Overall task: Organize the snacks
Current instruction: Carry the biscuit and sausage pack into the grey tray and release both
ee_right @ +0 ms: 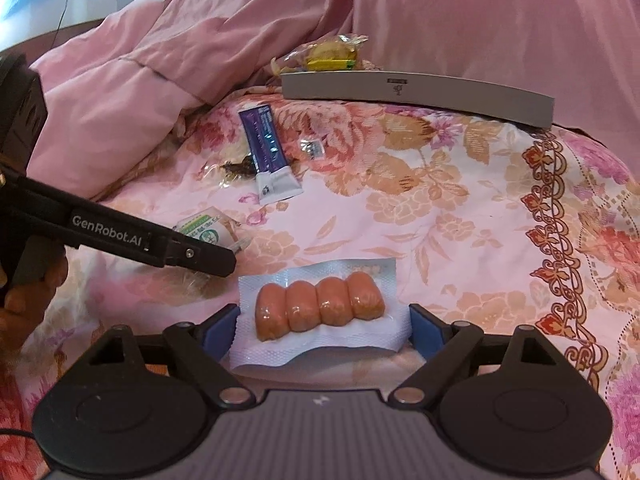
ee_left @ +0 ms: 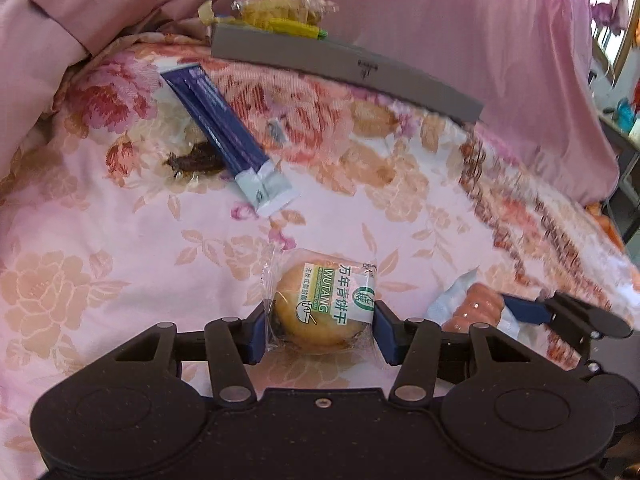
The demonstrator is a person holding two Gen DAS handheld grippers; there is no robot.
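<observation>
Clamped in my left tool [ee_left: 320, 330]: biscuit packet [ee_left: 322, 304]. Right tool [ee_right: 322, 330] grips the sausage pack [ee_right: 318, 308], edges hidden. Bed [ee_right: 460, 216] open rightward.

Bare quilt [ee_right: 460, 216] (rightward) open; blue sachet [ee_right: 264, 148] blocks grey box [ee_right: 416, 90] leftward.

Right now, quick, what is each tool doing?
Left tool: fingers on both sides of the wrapped biscuit, closed on it.
Right tool: fingers on both sides of the sausage pack, closed on it.
</observation>
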